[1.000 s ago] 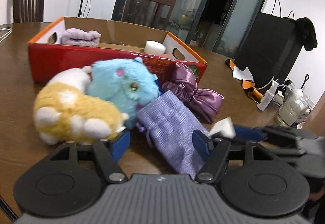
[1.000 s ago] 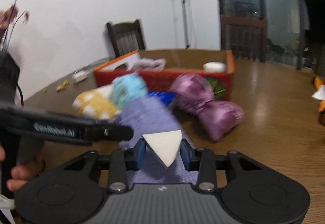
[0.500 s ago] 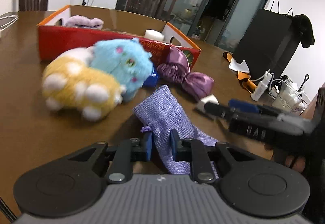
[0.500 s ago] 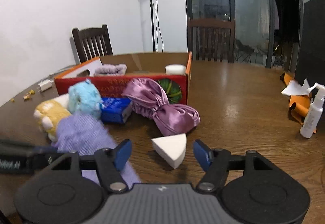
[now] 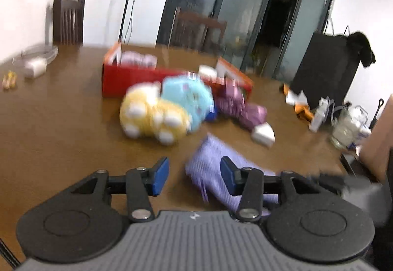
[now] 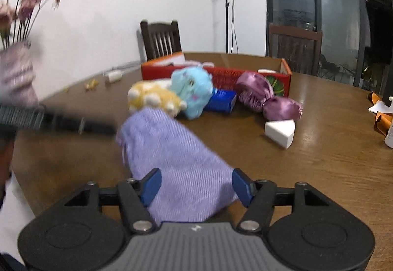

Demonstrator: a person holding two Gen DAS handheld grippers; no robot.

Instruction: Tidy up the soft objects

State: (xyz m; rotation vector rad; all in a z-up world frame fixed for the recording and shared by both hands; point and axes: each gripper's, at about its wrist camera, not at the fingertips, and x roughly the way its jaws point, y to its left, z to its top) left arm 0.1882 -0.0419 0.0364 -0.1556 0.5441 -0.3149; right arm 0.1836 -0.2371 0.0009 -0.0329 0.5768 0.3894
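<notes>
A lilac knit pouch (image 5: 213, 170) lies on the wooden table, under and between my right gripper's open fingers (image 6: 196, 185); the same pouch (image 6: 176, 155) fills the near part of the right wrist view. My left gripper (image 5: 194, 175) is open and empty, just left of the pouch. A white wedge sponge (image 6: 280, 131) lies loose on the table (image 5: 264, 134). A yellow plush (image 5: 152, 116), a blue plush (image 5: 189, 96) and a purple satin bonnet (image 6: 267, 99) lie in front of the red cardboard box (image 5: 137, 74).
A blue packet (image 6: 221, 100) lies by the blue plush. A vase of pink flowers (image 6: 17, 69) stands at the left. A spray bottle (image 5: 319, 115), a glass jar (image 5: 346, 128) and orange paper (image 5: 297, 101) sit at the right. Chairs stand behind the table.
My left gripper let go of the pouch, opened and pulled back. My right gripper, having dropped the sponge, moved left over the pouch and stays open.
</notes>
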